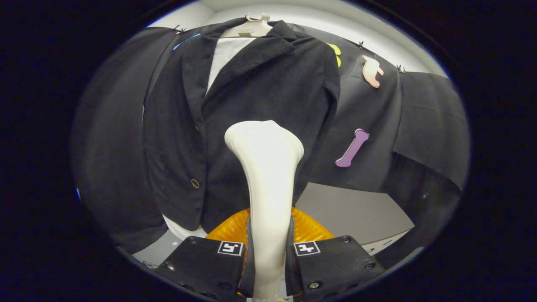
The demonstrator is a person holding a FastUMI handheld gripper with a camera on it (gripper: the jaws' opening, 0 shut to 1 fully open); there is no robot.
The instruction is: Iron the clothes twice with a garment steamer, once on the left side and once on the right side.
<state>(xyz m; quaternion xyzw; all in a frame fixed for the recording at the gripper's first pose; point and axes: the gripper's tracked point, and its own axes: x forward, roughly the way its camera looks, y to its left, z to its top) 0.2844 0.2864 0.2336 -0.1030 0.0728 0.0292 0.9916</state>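
Right now I have the tool (268,251) clamped on the garment steamer (267,184), both fingers pressing its white handle from either side. Its long axis runs straight ahead along the fingers, the flared head pointing away from me toward the dark jacket (251,109). That head sits over the jacket's front, just to the right of the button line and above the hem, though I cannot tell whether it touches the cloth. An orange part (308,228) of the steamer bulges out behind the handle, just beyond the fingertips. The jacket hangs upright on a pale hanger (251,26), over a white shirt (224,56). A grey desk (356,212) shows lower right.
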